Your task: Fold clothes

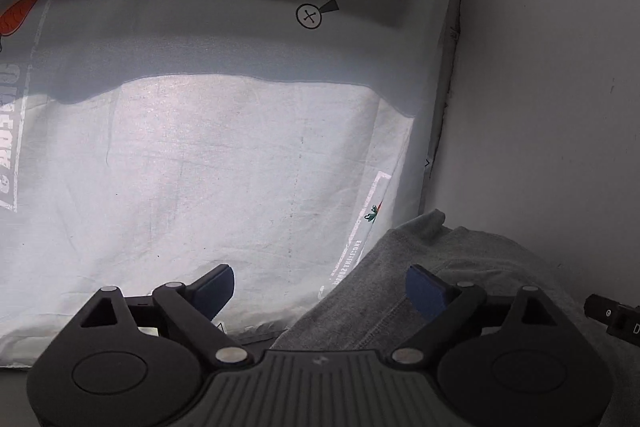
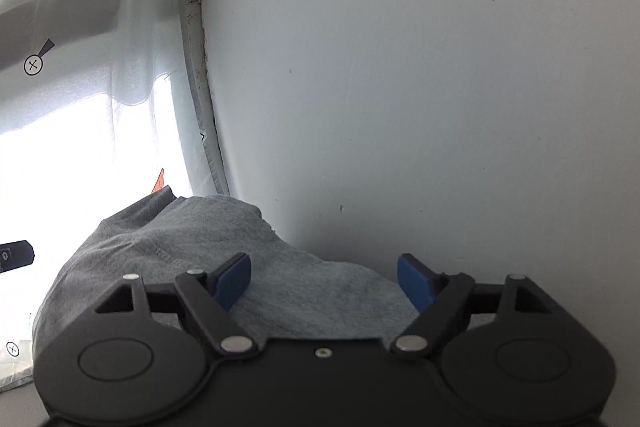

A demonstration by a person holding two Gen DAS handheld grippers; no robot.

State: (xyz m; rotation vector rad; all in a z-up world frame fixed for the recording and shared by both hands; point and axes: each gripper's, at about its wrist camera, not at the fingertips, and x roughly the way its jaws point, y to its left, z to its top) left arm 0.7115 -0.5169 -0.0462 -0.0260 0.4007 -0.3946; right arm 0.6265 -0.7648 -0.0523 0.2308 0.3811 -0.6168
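Looks like a room in a home, most likely a bedroom corner. Shown by a thin white printed sheet (image 1: 224,155) with carrot motifs (image 1: 18,11) and block lettering, backlit like a curtain over a window, hanging against a plain, scuffed white wall (image 2: 420,75). Also by a grey knit garment (image 2: 256,267) bunched at the foot of that wall.

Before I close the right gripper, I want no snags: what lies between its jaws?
Only the grey garment, bunched against the white wall, shows between the open jaws of the right gripper in the right wrist view.
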